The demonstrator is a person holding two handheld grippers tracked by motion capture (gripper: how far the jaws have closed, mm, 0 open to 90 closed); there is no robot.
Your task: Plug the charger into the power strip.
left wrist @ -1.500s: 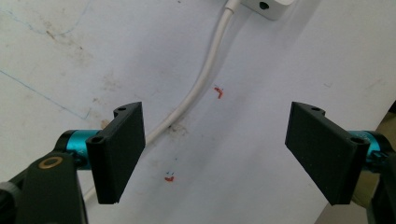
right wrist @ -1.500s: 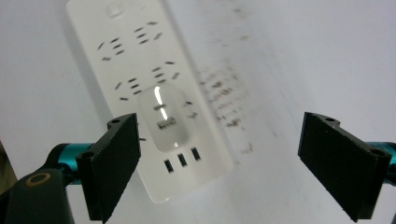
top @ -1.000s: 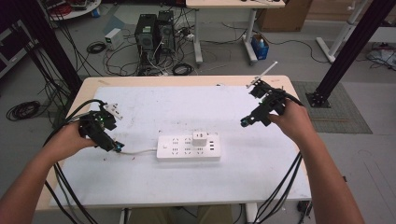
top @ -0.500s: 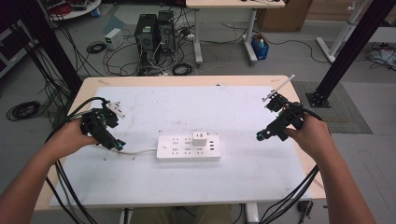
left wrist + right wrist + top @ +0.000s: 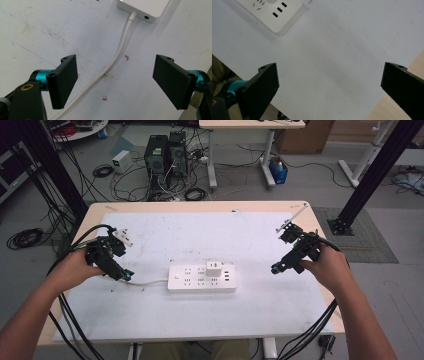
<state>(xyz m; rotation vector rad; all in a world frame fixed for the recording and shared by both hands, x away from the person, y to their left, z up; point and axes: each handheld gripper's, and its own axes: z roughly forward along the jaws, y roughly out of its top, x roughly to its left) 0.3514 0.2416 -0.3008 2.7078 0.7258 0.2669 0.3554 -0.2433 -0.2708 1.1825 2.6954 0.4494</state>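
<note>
Table under a white sheet, seen from above, with a person's forearms entering from the bottom edge, one hand-held gripper in each hand. White power strip lies flat at the centre of the sheet, its long axis running left to right across the table, a small white adapter plugged into its top. Its white cord leaves the left end and trails toward the left gripper, which hovers just beside that end. In the left gripper view the jaws stand apart with the cord passing between them, not touching either, and the strip's end lies straight ahead. Right gripper sits near the strip's right end but farther off than the left; in the right gripper view its jaws are spread wide over bare sheet, with the strip's corner ahead and to the side. The left hand looks better placed to close on the cord or steady the strip.
</note>
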